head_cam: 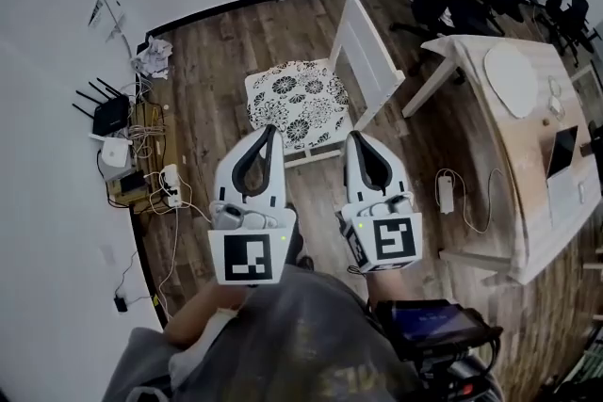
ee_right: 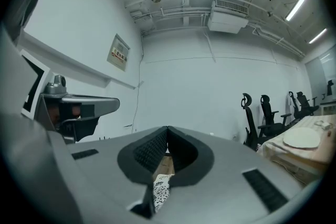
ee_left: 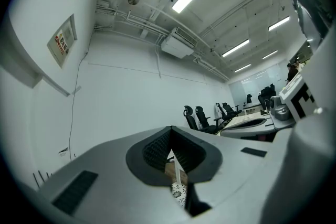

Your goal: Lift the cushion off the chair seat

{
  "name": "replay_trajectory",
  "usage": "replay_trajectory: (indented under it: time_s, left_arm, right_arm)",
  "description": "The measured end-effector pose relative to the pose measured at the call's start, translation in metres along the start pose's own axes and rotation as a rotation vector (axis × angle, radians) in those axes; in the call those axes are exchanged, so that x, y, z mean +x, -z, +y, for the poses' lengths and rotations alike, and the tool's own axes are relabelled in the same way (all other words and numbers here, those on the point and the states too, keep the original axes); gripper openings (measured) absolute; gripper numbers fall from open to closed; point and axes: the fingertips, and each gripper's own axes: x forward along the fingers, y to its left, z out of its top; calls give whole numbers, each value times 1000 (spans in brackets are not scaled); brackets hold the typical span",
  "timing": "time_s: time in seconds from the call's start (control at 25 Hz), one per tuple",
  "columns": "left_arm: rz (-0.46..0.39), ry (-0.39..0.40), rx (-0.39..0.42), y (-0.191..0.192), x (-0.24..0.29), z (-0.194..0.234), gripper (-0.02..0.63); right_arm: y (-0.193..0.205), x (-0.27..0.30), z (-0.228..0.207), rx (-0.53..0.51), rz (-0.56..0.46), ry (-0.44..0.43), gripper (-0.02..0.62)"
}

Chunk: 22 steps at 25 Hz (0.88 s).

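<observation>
Floral cushion (head_cam: 297, 99) lies flat on the white chair (head_cam: 369, 59) seat, not yet lifted

Left gripper (head_cam: 271, 130) and right gripper (head_cam: 353, 139) hover at its near edge, jaws together, empty; I'd part both, pinch the near corners evenly, raise level

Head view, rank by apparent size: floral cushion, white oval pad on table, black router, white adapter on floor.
1. floral cushion
2. white oval pad
3. black router
4. white adapter
Pad sits nearer the camera; real order versus router unsure.
</observation>
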Motion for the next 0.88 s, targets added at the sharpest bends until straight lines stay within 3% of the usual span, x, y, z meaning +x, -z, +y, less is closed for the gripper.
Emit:
replay_trajectory:
  time_s: [0.6, 0.88]
  left_arm:
    - [29, -42, -21, 27, 101, 81, 6]
    - [4, -42, -62, 23, 123, 100, 6]
  right_arm:
    - [4, 138, -11, -3, 5, -45, 8]
    - [-12, 164, -11, -48, -9, -40, 8]
